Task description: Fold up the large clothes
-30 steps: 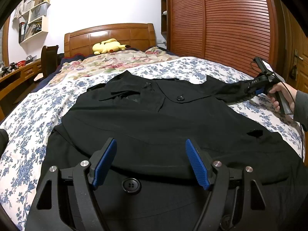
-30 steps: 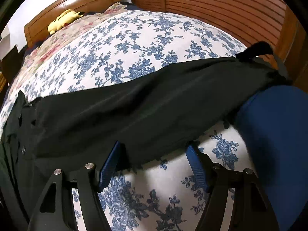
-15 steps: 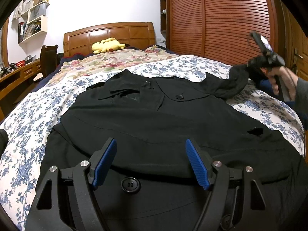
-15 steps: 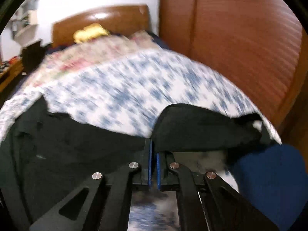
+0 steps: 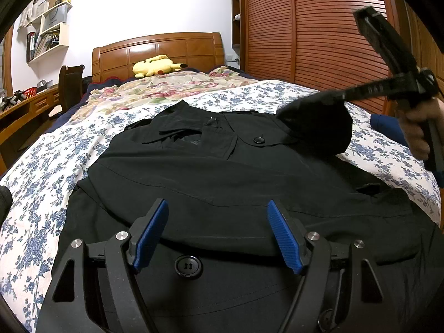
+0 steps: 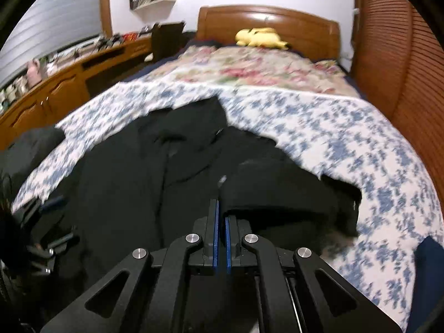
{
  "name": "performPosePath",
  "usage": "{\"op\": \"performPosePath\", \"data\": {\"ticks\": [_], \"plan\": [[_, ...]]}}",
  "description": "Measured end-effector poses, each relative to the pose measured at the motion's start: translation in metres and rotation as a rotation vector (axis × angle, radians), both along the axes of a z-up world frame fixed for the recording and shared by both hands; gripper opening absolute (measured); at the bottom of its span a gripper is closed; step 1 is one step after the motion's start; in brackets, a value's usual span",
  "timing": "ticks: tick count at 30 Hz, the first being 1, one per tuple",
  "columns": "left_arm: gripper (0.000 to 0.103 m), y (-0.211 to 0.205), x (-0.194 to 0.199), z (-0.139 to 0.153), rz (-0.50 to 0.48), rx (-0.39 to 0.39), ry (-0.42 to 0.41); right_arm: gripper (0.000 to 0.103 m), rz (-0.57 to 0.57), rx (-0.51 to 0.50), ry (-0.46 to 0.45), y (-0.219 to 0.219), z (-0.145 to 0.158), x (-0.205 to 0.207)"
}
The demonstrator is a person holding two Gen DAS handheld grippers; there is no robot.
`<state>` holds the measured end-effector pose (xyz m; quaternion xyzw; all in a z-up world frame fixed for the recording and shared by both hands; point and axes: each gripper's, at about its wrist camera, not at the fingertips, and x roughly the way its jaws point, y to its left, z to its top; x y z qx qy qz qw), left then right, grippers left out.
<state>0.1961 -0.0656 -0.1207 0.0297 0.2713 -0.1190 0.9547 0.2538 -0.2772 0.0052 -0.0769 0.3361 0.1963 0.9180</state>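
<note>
The large black coat of soft woven cloth point(image 5: 222, 183) lies flat and face up on the bed with the blue flowered sheet point(image 5: 41, 194), and it fills the middle and the lower part of the left wrist view. By its look, it is limp and rather heavy for a garment: it will hang and drag where it is lifted, and it will not keep a shape by itself. The cloth seems smooth, so a thin single layer could slip from the pads. A good place to take hold is probably a hem, a cuff or a seam edge, where the cloth is doubled. The big black buttons point(image 5: 188, 265) are hard and are better left outside a grip.

At the lower centre of the left wrist view, the left gripper point(image 5: 217, 236) hangs low over the front of the coat, near its bottom edge. Its jaws stand wide apart and hold nothing.

At the right of this view, the black sleeve point(image 5: 316, 127) is raised from the bed and curves over toward the chest of the coat. The right gripper point(image 6: 220, 227) has it: in the right wrist view the jaws are almost closed, with a thin fold of the sleeve cloth pinched between them. The person's right hand point(image 5: 416, 127) holds the handle at the right edge, above the bed, with the tool pointing to the coat's middle. The picture is blurred here.
</note>
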Motion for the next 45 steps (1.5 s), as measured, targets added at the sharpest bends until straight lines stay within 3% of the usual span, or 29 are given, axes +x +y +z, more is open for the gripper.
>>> {"op": "performPosePath", "data": {"ticks": [8, 12, 16, 20, 24, 31, 42, 45], "plan": [[0.075, 0.000, 0.000, 0.000, 0.000, 0.000, 0.001, 0.007, 0.017, -0.052, 0.150, 0.007, -0.023, 0.022], [0.075, 0.000, 0.000, 0.000, 0.000, 0.004, 0.002, 0.013, 0.016, -0.078, 0.130, 0.021, -0.009, 0.033], [0.075, 0.000, 0.000, -0.001, 0.000, 0.004, 0.004, 0.050, 0.022, -0.021, 0.067, 0.017, 0.021, 0.030], [0.075, 0.000, 0.000, -0.001, -0.001, 0.003, 0.005, 0.062, -0.006, -0.051, -0.015, 0.007, 0.045, 0.040], [0.075, 0.000, 0.000, -0.001, -0.001, 0.003, 0.006, 0.064, -0.127, -0.069, 0.003, -0.019, 0.042, 0.071], [0.075, 0.000, 0.000, -0.001, -0.001, 0.003, 0.007, 0.064, -0.301, -0.058, 0.138, -0.059, -0.004, 0.122], [0.075, -0.001, 0.000, -0.003, -0.002, 0.005, 0.013, 0.068, -0.375, 0.038, 0.306, -0.084, -0.070, 0.165], [0.075, -0.001, 0.000, -0.004, -0.002, 0.002, 0.014, 0.068, -0.378, 0.054, 0.317, -0.088, -0.079, 0.171]]}}
